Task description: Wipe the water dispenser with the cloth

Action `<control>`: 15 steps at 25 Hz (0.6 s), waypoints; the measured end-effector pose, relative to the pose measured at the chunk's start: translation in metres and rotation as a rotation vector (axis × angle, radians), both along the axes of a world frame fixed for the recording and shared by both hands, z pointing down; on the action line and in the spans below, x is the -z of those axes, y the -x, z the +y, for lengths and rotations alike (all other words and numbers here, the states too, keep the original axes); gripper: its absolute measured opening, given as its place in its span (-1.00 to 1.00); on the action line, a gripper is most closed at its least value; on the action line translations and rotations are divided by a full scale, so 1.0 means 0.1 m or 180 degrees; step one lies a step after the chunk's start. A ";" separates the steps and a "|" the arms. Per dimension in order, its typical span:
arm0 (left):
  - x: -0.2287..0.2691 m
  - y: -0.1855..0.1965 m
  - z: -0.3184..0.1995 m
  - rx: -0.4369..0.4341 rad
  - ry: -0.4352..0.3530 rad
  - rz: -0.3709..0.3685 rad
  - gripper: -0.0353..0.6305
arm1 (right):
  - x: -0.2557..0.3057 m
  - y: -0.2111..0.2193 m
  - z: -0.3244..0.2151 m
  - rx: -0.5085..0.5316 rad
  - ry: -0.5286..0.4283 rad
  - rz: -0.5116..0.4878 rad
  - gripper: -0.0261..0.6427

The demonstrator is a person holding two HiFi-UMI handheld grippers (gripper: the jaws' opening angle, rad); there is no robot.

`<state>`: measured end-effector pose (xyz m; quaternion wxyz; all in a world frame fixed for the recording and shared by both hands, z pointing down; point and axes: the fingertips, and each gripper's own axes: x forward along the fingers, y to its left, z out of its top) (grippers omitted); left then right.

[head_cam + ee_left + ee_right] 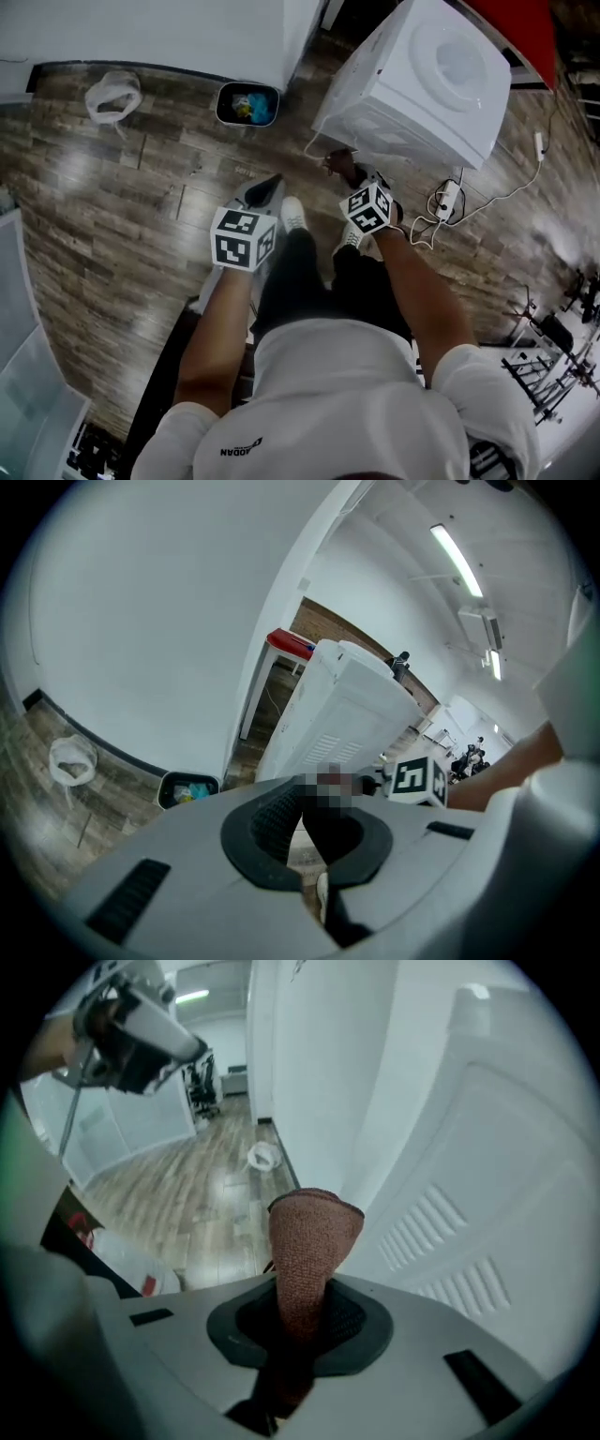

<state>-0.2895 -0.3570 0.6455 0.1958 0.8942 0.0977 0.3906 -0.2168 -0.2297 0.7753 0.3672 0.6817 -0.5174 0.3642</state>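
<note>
The white water dispenser [422, 84] stands on the wood floor at the upper right of the head view. My right gripper [343, 169] is at its lower near side, shut on a reddish-brown cloth [314, 1241]. The cloth sticks up between the jaws beside the dispenser's vented panel [487, 1194]. My left gripper [265, 190] hangs to the left over the floor, apart from the dispenser [342, 714]. Its jaws look shut, with nothing between them. The right gripper's marker cube [417, 778] shows in the left gripper view.
A small black bin [247, 103] with rubbish stands against the white wall [159, 33]. A white plastic bag [112, 94] lies to its left. A power strip with cables [448, 199] lies right of the dispenser. A red table [525, 28] is behind.
</note>
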 end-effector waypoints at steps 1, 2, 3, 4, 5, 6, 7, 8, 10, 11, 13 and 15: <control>0.05 -0.02 0.02 -0.0025 -0.0021 0.0023 -0.93 | 0.17 0.04 0.03 -0.0114 -0.0166 -0.0051 -0.76; 0.09 -0.03 0.05 -0.0053 -0.0046 0.0045 -0.93 | 0.34 0.07 0.06 -0.0216 -0.0315 -0.0088 -0.76; 0.14 -0.05 0.08 -0.0082 -0.0074 0.0065 -0.93 | 0.50 0.08 0.10 -0.0307 -0.0454 -0.0120 -0.76; 0.19 -0.07 0.12 -0.0109 -0.0106 0.0086 -0.93 | 0.66 0.09 0.15 -0.0395 -0.0588 -0.0163 -0.76; 0.24 -0.08 0.16 -0.0136 -0.0138 0.0110 -0.93 | 0.80 0.09 0.20 -0.0490 -0.0723 -0.0224 -0.76; 0.30 -0.10 0.20 -0.0161 -0.0168 0.0134 -0.93 | 0.95 0.08 0.25 -0.0599 -0.0861 -0.0301 -0.76; 0.36 -0.11 0.25 -0.0184 -0.0191 0.0158 -0.93 | 1.09 0.07 0.32 -0.0722 -0.1006 -0.0391 -0.76; 0.43 -0.11 0.30 -0.0203 -0.0207 0.0181 -0.93 | 1.24 0.06 0.39 -0.0853 -0.1166 -0.0493 -0.76; 0.56 -0.08 0.45 -0.0225 -0.0224 0.0223 -0.93 | 1.59 0.07 0.55 -0.1111 -0.1548 -0.0707 -0.76; 0.63 -0.05 0.52 -0.0229 -0.0229 0.0244 -0.93 | 1.77 0.08 0.64 -0.1232 -0.1761 -0.0804 -0.76; 0.79 0.00 0.68 -0.0237 -0.0235 0.0295 -0.93 | 2.14 0.11 0.84 -0.1438 -0.2195 -0.0981 -0.76; 0.94 0.06 0.84 -0.0255 -0.0246 0.0356 -0.93 | 2.44 0.17 1.04 -0.1565 -0.2537 -0.1112 -0.76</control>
